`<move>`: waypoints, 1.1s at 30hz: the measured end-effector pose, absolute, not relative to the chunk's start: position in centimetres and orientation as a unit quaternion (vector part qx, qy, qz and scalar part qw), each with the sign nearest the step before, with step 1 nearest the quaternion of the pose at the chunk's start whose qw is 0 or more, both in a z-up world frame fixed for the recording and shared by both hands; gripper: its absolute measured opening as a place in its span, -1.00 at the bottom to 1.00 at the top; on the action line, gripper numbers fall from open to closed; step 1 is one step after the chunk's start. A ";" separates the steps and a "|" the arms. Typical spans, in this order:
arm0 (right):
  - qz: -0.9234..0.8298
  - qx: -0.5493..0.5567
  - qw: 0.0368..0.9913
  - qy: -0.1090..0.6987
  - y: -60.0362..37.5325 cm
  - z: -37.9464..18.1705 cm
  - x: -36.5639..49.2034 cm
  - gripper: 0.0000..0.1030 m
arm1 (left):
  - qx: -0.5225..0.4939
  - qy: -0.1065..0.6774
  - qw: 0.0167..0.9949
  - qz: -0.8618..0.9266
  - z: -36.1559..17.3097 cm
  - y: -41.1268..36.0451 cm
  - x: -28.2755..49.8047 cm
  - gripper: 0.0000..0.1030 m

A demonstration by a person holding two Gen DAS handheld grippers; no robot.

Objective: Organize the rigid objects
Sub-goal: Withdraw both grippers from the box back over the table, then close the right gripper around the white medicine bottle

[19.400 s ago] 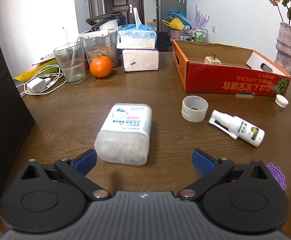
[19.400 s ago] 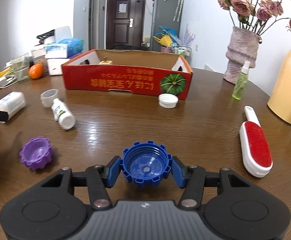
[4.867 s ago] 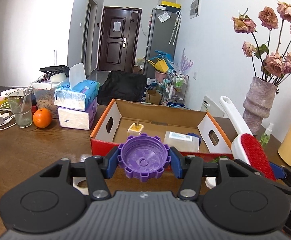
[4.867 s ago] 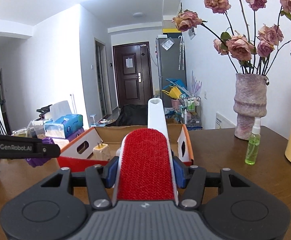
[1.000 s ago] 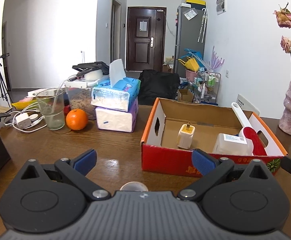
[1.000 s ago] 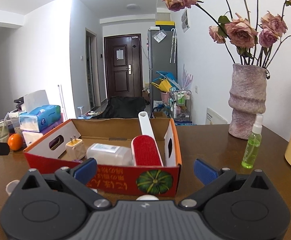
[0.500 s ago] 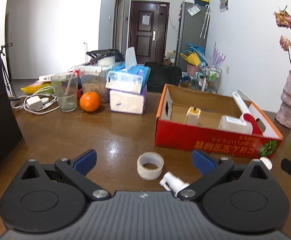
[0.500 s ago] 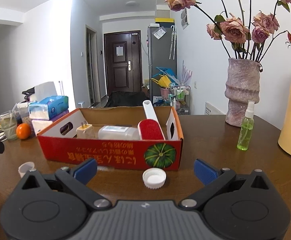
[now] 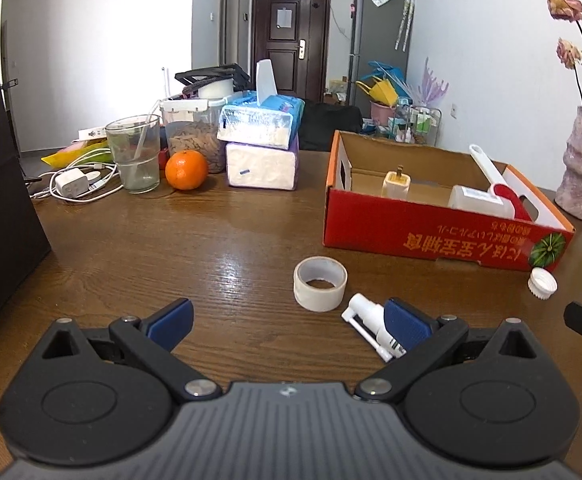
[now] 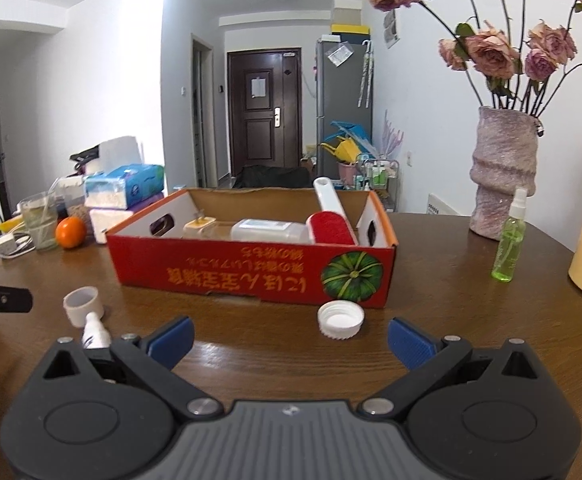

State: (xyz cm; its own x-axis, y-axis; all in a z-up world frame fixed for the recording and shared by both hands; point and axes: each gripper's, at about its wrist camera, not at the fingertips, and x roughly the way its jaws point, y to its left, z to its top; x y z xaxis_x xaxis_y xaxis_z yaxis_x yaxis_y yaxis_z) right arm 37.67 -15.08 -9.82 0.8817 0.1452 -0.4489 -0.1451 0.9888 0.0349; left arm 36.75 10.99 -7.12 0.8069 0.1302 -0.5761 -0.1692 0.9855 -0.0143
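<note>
Both tools gape empty: the left tool hovers nearest the tape roll at centre frame (spray bottle slanting by its right pad), the right tool faces the white cap below the box.

The left claw and right claw both hover low, jaws spread wide and holding nothing.

Glossy wood table, cardboard box
</note>
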 end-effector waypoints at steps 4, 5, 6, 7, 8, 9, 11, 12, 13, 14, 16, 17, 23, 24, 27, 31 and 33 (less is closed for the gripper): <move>0.093 0.000 0.967 0.237 -14.0 -10.1 37.4 1.00 | -0.024 0.303 0.950 0.074 -7.4 11.1 36.7 1.00; 0.100 -0.001 0.966 0.239 -13.6 -10.2 37.3 1.00 | -0.022 0.304 0.950 0.074 -7.4 11.2 36.7 1.00; 0.107 -0.003 0.964 0.242 -13.2 -10.3 37.2 1.00 | -0.020 0.304 0.950 0.074 -7.5 11.4 36.7 1.00; 0.116 -0.005 0.963 0.244 -12.7 -10.5 37.1 1.00 | -0.020 0.304 0.950 0.075 -7.5 11.5 36.7 1.00; 0.126 -0.007 0.961 0.248 -12.0 -10.6 37.1 1.00 | -0.019 0.304 0.950 0.075 -7.5 11.7 36.7 1.00; 0.132 -0.010 0.959 0.250 -11.5 -10.7 37.0 1.00 | -0.018 0.304 0.949 0.076 -7.6 11.9 36.7 1.00; 0.146 -0.022 0.956 0.254 -10.2 -11.0 37.0 1.00 | -0.018 0.305 0.949 0.077 -7.6 12.3 36.7 1.00; 0.151 -0.028 0.955 0.254 -9.6 -11.1 37.0 1.00 | -0.018 0.306 0.949 0.079 -7.6 12.6 36.7 1.00; 0.157 -0.033 0.953 0.255 -9.0 -11.1 37.0 1.00 | -0.019 0.306 0.948 0.080 -7.7 12.8 36.8 1.00; 0.164 -0.036 0.952 0.256 -8.5 -11.2 37.0 0.99 | -0.020 0.307 0.948 0.081 -7.7 13.0 36.8 1.00; 0.177 -0.041 0.949 0.257 -7.4 -11.2 37.1 0.97 | -0.021 0.308 0.947 0.084 -7.8 13.4 36.8 1.00; 0.183 -0.045 0.948 0.258 -7.0 -11.3 37.2 0.97 | -0.022 0.308 0.947 0.085 -7.8 13.6 36.8 1.00; 0.203 -0.064 0.937 0.275 -4.2 -12.0 38.7 0.82 | -0.029 0.307 0.947 0.091 -7.8 14.7 36.8 1.00; 0.205 -0.066 0.936 0.279 -3.8 -12.1 39.1 0.82 | -0.031 0.308 0.946 0.093 -7.8 14.8 36.9 1.00; 0.213 -0.070 0.931 0.288 -3.0 -12.5 39.9 0.68 | -0.037 0.309 0.945 0.096 -7.9 15.1 37.0 1.00; 0.221 -0.073 0.923 0.307 -2.2 -13.3 41.1 0.42 | -0.037 0.311 0.945 0.096 -8.0 15.1 37.1 1.00; 0.228 -0.073 0.918 0.316 -2.0 -13.6 41.5 0.20 | -0.037 0.311 0.945 0.096 -8.1 15.1 37.2 1.00</move>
State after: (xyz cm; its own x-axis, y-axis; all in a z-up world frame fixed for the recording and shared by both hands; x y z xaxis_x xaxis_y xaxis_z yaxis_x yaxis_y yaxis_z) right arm 41.46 -2.03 -13.56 0.6964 0.3729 -0.6132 -0.4649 0.8853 0.0103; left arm 37.19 15.14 -8.13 0.7875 0.1584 -0.5957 -0.2051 0.9787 -0.0108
